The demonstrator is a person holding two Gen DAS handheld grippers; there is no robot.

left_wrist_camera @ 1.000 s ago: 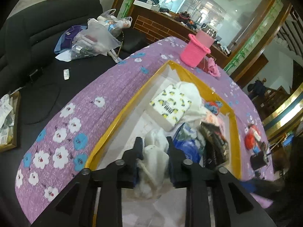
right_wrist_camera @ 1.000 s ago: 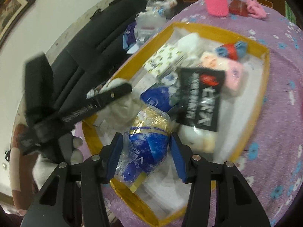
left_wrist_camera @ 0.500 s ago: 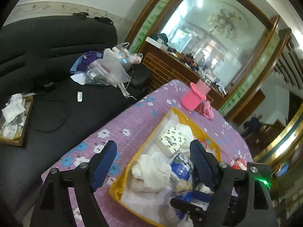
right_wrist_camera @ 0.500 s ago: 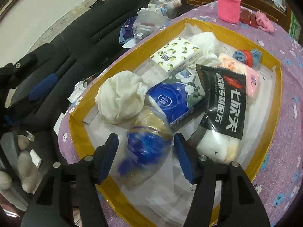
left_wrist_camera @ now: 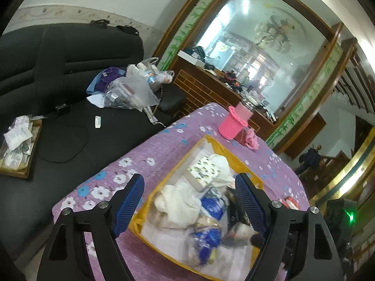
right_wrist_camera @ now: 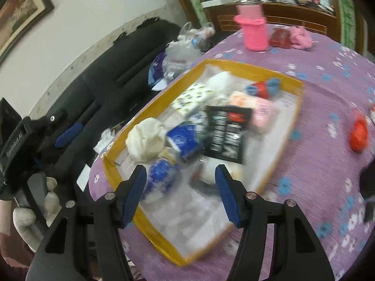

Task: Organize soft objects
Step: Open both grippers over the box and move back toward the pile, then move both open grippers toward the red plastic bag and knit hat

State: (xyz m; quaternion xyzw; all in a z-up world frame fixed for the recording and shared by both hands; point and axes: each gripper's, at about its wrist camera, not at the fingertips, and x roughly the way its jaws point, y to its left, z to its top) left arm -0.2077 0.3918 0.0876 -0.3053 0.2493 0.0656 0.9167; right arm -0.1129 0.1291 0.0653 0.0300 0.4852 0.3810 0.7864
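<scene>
tray (right_wrist_camera: 295,107): yellow rim, clear lining, on purple flowered cloth (right_wrist_camera: 328,164) | inside: crumpled white cloth (right_wrist_camera: 146,140), blue glossy packet (right_wrist_camera: 161,175), black pouch (right_wrist_camera: 226,135), patterned tissue pack (right_wrist_camera: 191,97), pink soft pack (right_wrist_camera: 262,112) | left gripper (left_wrist_camera: 189,201): jaws apart, empty, above tray | right gripper (right_wrist_camera: 180,193): jaws apart, empty

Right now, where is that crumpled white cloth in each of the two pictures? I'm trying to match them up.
Left wrist view: the white cloth lies low in the middle, between the open blue fingers, in the near left part of the yellow-rimmed tray.
Right wrist view: the white cloth sits left of centre, near the tray's left rim.
Shared landmark: the pink knitted cup beyond the tray on the purple cloth.
</scene>
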